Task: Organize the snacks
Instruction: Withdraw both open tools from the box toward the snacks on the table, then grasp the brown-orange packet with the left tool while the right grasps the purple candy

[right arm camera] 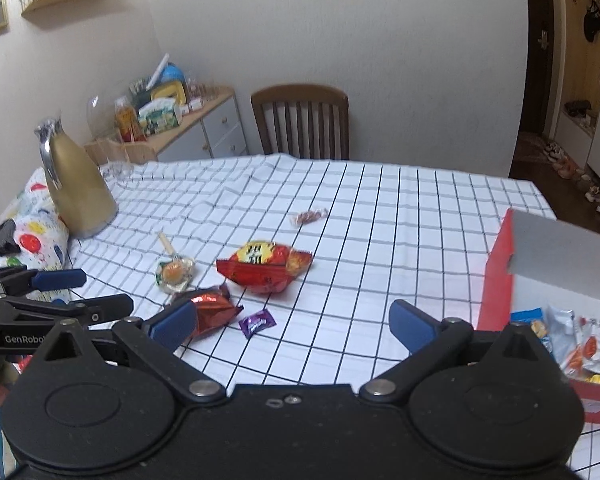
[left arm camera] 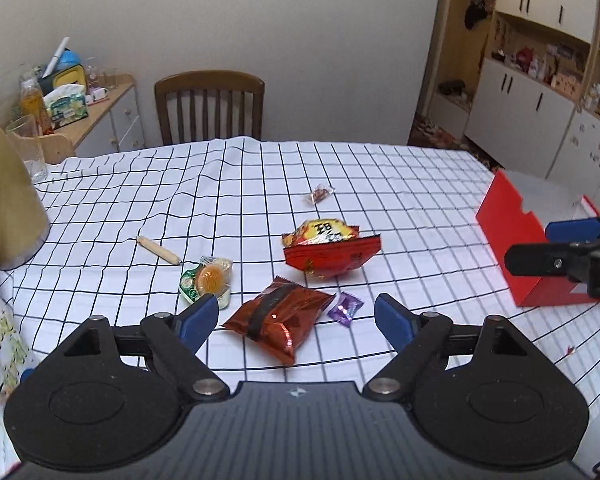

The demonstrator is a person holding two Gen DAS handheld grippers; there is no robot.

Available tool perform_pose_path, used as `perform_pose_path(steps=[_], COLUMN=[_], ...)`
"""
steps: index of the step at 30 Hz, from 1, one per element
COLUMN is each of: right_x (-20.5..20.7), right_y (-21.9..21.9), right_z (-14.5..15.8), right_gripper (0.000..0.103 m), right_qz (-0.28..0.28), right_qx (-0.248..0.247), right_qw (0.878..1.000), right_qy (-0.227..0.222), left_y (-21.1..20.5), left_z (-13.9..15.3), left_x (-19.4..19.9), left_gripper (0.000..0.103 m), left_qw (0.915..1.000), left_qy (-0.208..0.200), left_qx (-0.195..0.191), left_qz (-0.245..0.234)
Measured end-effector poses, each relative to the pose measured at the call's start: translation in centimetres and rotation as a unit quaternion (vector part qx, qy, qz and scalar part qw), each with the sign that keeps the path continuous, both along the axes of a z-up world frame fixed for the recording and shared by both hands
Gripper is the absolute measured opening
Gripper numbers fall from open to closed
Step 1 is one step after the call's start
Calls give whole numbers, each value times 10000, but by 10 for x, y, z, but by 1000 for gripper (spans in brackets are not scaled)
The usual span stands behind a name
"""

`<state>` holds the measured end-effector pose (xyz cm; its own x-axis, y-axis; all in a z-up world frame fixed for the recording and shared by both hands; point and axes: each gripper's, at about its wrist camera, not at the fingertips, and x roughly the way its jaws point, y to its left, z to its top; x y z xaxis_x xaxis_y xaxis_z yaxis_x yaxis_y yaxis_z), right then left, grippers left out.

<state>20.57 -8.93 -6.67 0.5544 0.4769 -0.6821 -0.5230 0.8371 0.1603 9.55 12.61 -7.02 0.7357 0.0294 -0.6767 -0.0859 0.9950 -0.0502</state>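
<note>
Loose snacks I count on the checked tablecloth (left arm camera: 380,184): six
Shiny red foil packets: two, one crumpled copper-red (left arm camera: 278,318) at 6 o'clock, one red-and-yellow printed (left arm camera: 332,250) at centre
Small purple wrapped candy (left arm camera: 345,309): one
Clear jelly cup with orange lid (left arm camera: 209,280): one
Tan sausage stick (left arm camera: 159,250): one, 9 o'clock
Small clear-wrapped sweet (left arm camera: 320,194): one, 12 o'clock
Red cardboard box (right arm camera: 496,292): one, 3 o'clock
Wooden slat-back chair (left arm camera: 209,106): one

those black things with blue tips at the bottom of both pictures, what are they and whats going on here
They are hand-held tongs, one per hand, each carrying a camera looking along its fingers. One picture is from the left tongs, the other from the right tongs. Both are open and hold nothing. On the white checked tablecloth lie loose snacks: a crinkled red foil packet, a small purple wrapped candy and a red-and-yellow chip bag. The open red cardboard box already holds some snacks.
</note>
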Motion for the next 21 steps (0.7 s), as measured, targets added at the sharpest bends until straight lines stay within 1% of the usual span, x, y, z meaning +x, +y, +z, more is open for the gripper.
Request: perform_pose_path(steps=[5, 8, 12, 18, 21], right_x=[8, 15, 24, 36, 40], right_y=[17, 25, 36, 53, 65], right_z=[-15, -23, -36, -59, -71], right_gripper=[103, 103, 103, 103, 102], right_qz=[-18, -19, -64, -114, -13], right_qx=[-92, -165, -314, -476, -563], right_qw=[9999, 9996, 9989, 9974, 9968], right_qy=[130, 218, 339, 524, 565], left_y=[10, 14, 18, 24, 26], left_z=[-16, -23, -34, -57, -66], left_x=[17, 26, 40, 60, 69], left_gripper=[85, 85, 85, 85, 85], left_qw=[9988, 9975, 9957, 9929, 9896], left_qy=[135, 166, 249, 483, 638], left_qx=[-35, 10, 98, 220, 221], left_qz=[-478, -681, -890, -1064, -1268])
